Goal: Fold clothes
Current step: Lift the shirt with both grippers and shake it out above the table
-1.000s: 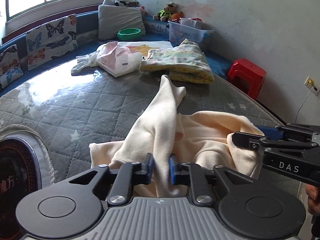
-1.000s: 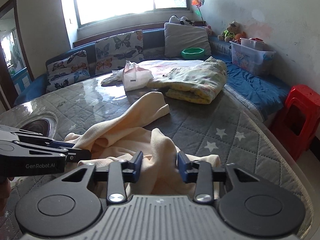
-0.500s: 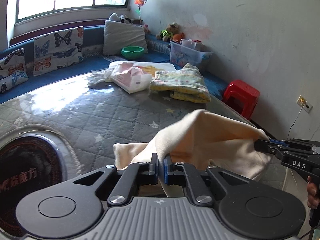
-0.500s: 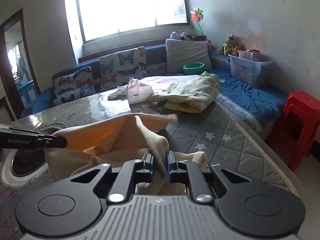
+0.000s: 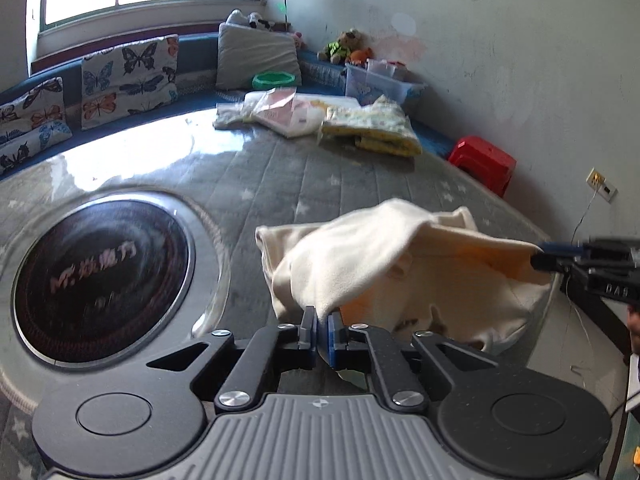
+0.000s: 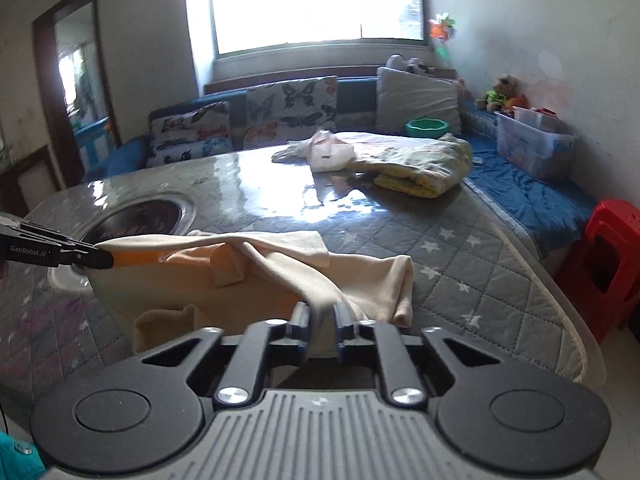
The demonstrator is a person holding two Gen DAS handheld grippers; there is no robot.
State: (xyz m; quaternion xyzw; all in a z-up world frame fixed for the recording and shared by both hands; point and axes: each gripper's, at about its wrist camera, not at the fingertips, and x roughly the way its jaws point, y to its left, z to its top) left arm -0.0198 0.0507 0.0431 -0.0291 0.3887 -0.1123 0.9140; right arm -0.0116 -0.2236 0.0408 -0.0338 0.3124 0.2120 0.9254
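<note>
Left gripper (image 5: 321,326) and right gripper (image 6: 322,316), each clamped on an edge of the cream garment (image 5: 384,256), held it stretched and lifted above the quilted table (image 5: 280,176), its lower part resting there. Step judged: spreading before the fold; next, lay it flat, keeping both corners level.

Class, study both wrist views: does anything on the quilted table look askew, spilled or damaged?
Nothing spilled or damaged. The cream garment is bunched and uneven, lifted between the left gripper and right gripper, one end drooping onto the quilted table. That is expected mid-fold.
</note>
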